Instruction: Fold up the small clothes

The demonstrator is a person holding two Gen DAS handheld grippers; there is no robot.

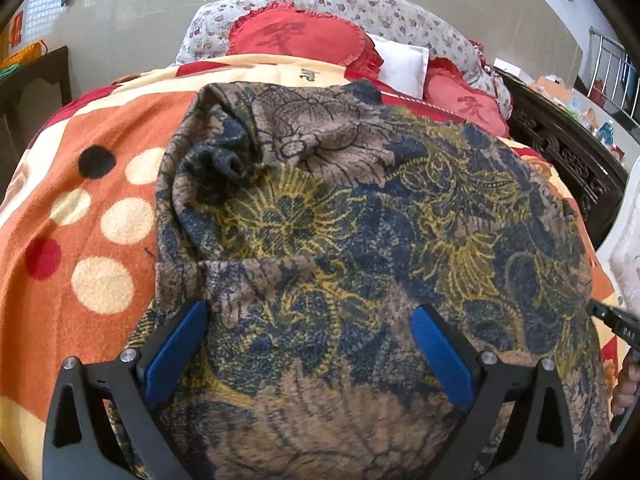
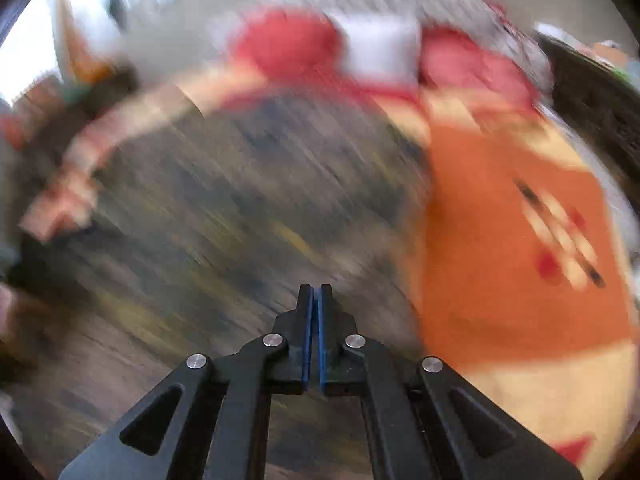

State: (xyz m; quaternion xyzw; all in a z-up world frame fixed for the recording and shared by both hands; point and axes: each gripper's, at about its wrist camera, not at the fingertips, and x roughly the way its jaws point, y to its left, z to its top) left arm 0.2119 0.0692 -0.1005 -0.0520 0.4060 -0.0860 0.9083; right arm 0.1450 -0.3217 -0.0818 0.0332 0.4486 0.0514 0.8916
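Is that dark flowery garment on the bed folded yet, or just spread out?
Mostly spread out. The flowery garment covers much of the blanket, rumpled near its top-left, with no neat fold visible.

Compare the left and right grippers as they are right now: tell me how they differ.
The left gripper has its fingers spread wide over the patterned garment; the right gripper has its fingers pressed together, nothing visible between them. The left view is sharp; the right view is smeared by motion blur. Both have black frames with blue pads and point over the garment on the blanket.
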